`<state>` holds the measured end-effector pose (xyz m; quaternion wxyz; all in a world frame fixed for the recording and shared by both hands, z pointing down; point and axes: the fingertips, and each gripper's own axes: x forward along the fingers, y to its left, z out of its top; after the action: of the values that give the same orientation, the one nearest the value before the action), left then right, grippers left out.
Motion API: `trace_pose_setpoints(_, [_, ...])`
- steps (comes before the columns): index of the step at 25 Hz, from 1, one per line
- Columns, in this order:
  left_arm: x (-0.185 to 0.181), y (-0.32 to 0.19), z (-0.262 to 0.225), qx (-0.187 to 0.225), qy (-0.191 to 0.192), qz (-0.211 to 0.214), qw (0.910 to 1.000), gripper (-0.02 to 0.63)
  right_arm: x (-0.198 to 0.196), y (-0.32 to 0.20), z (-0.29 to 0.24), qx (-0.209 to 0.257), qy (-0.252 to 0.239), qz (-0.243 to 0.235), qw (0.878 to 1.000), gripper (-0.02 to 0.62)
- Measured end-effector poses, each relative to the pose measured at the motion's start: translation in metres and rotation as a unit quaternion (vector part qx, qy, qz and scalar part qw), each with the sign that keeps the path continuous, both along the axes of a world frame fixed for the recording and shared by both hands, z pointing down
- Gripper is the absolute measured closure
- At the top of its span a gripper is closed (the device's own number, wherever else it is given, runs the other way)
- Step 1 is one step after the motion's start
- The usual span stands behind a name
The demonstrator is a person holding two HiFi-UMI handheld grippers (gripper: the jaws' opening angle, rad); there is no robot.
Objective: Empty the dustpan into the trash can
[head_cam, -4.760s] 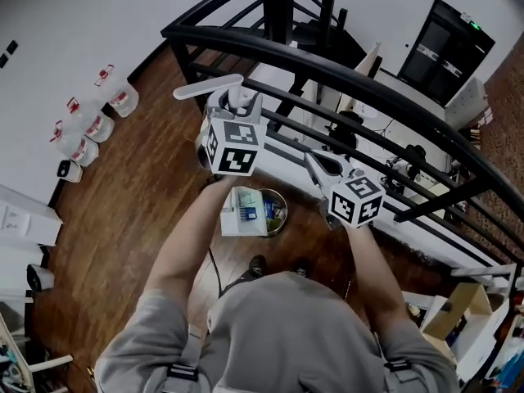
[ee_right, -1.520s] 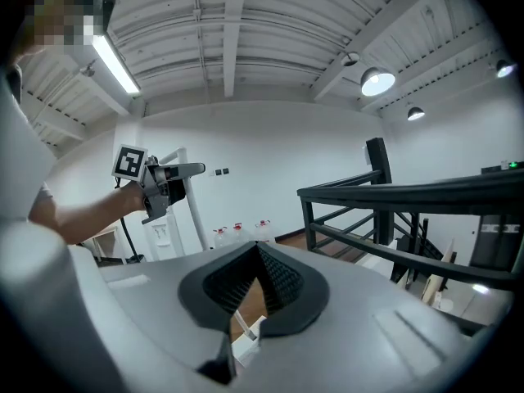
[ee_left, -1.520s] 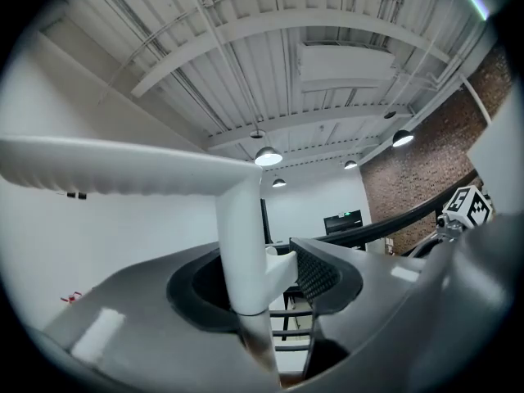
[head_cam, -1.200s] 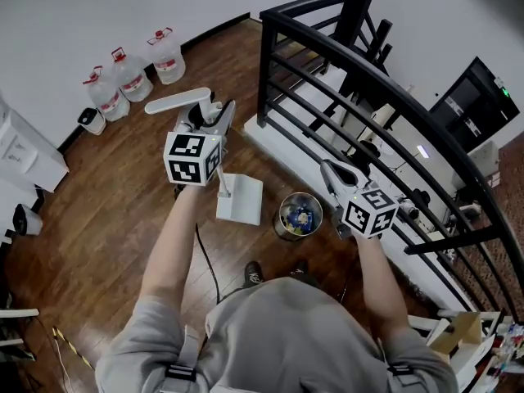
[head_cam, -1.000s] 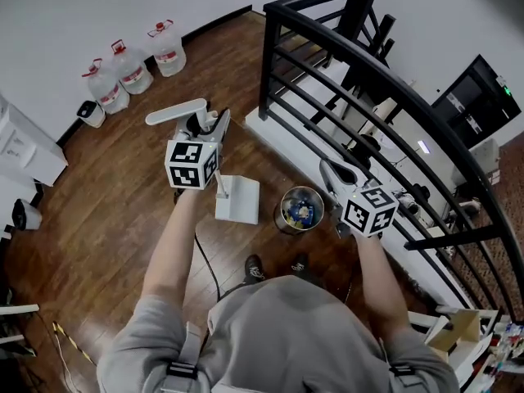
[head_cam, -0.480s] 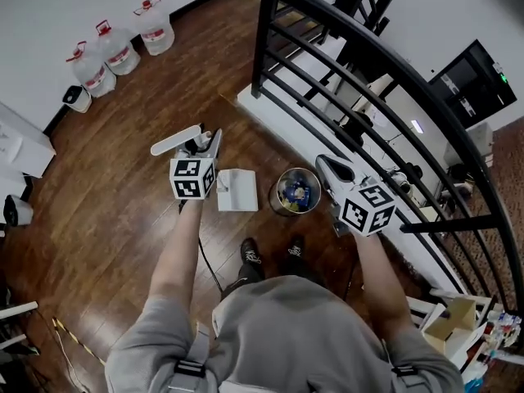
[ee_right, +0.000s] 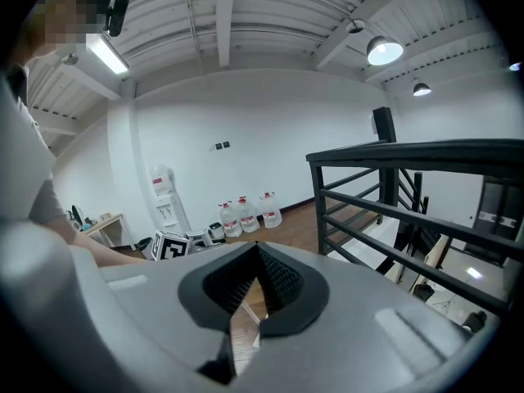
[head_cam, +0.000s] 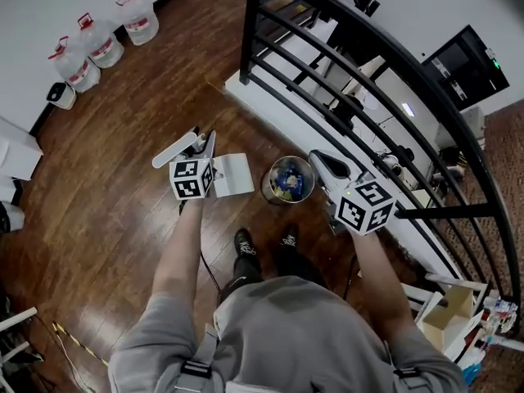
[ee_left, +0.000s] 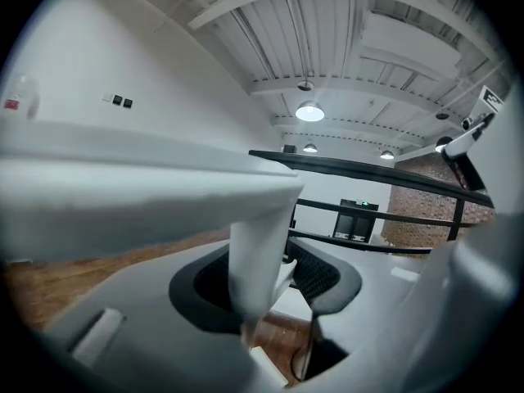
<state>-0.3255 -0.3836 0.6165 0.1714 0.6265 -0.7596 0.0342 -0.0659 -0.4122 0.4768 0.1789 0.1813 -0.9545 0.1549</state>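
Holding the dustpan: the left tongs (head_cam: 210, 142), clenched on the upright white handle (ee_left: 255, 256) of 1 dustpan (head_cam: 232, 175). In the left gripper view the stem stands between the 2 black pads (ee_left: 324, 275), and the handle's broad top bar runs across the upper left.
Dustpan: 1, white, its flat pan low at the wooden floor (head_cam: 123, 187), just left of the trash can. Whether it touches the boards I cannot tell.
Trash can: 1 (head_cam: 288, 178), round and metal-rimmed, upright on the floor, with blue and mixed-colour scraps inside. In the head view it lies between the 2 pairs of tongs.
Right tongs: 1 pair (head_cam: 316, 159), clenched with nothing in them. The right gripper view shows their 2 ribbed pads meeting at the tips, with floor showing through the slit below.
Marker cubes: 2 (head_cam: 193, 178), 1 on each pair of tongs.
Water bottles: 3 (head_cam: 100, 42), big, clear and red-capped, in a row by the white wall, well apart from the trash can. The same 3 show in the right gripper view.
Railing: 1 (head_cam: 344, 64), black metal, curving past the far side of the trash can.
Person: 1, in a grey top, 2 arms stretched forward, 2 shoes (head_cam: 244, 242) on the floor just below the trash can in the head view.
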Motion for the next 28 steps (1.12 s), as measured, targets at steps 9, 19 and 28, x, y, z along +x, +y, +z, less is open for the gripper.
trace_pose_setpoints(9, [-0.008,-0.004,0.017,-0.003,0.006,-0.013,0.9999,0.425,0.003,-0.005,0.012,-0.009,0.011,0.002,1.000,0.597])
trace_pose_setpoints(19, [-0.029,0.013,0.028,-0.012,0.011,-0.063,0.9979,0.439,-0.008,-0.003,0.018,-0.017,0.014,-0.011,1.000,0.597])
trace_pose_setpoints(28, [-0.048,0.044,0.047,-0.055,0.003,-0.090,0.9944,0.360,-0.014,0.008,0.027,-0.023,0.019,-0.020,0.999,0.597])
